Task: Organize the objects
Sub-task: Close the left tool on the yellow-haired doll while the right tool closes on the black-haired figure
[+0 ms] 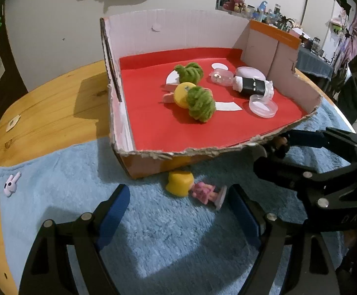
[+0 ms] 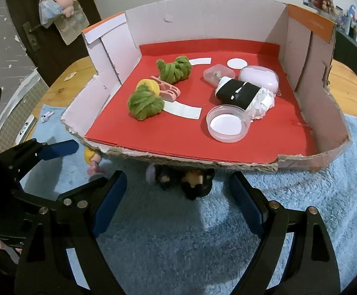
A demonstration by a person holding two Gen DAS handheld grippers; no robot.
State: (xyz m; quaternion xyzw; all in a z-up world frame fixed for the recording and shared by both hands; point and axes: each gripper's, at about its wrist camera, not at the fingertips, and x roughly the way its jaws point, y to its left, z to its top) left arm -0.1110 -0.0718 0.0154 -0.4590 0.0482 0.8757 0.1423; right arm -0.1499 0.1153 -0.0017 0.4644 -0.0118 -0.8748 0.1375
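A cardboard box (image 1: 151,164) with a red floor sits on a blue towel (image 1: 154,233). On the towel, just before the box's torn front edge, a yellow-haired doll in pink (image 1: 190,191) lies on its side. My left gripper (image 1: 178,210) stands open just short of the doll, not touching it. In the right wrist view a dark-haired figure (image 2: 193,180) lies half under the box's front edge (image 2: 203,163). My right gripper (image 2: 178,198) is open right before the figure, with nothing between its pads. The doll (image 2: 92,157) shows at left there.
The box holds two green yarn balls (image 2: 145,104), a yellow cap (image 2: 152,86), a pink clip, a clear round lid (image 2: 227,124), a black-and-white roll (image 2: 242,95) and small clear cases. A tiny white bunny (image 1: 11,185) lies on the towel's left. Wooden tabletop (image 1: 43,103) surrounds the towel.
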